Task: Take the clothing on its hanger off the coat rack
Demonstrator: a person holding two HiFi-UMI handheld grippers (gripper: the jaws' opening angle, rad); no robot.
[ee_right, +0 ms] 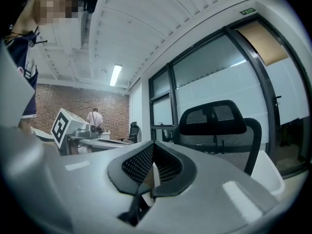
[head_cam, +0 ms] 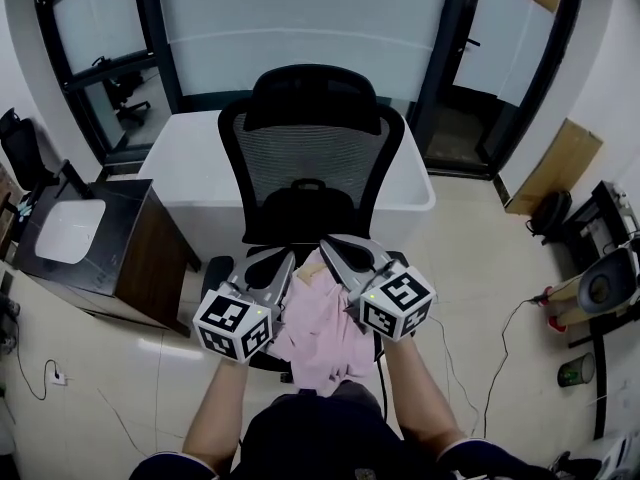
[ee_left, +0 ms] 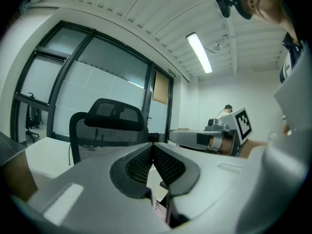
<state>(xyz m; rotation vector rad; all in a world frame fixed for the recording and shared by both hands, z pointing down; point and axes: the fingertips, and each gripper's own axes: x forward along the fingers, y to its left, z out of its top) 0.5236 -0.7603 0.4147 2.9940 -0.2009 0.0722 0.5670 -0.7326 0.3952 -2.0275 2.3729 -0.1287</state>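
Observation:
A pink garment (head_cam: 325,338) hangs bunched between my two grippers, over the seat of a black mesh office chair (head_cam: 310,138). My left gripper (head_cam: 289,260) is shut, and a strip of the pink cloth (ee_left: 159,209) shows low between its jaws in the left gripper view. My right gripper (head_cam: 326,244) is shut too, its tip close beside the left one. A pale tan piece (ee_right: 155,172), which looks like the hanger, sits between its pads. The same tan piece (head_cam: 314,266) peeps out between the two tips. No coat rack is in view.
A white table (head_cam: 190,168) stands behind the chair, in front of glass partitions. A dark cabinet (head_cam: 100,258) with a white tray is at the left. Cables, a green cup (head_cam: 573,370) and equipment lie on the floor at the right.

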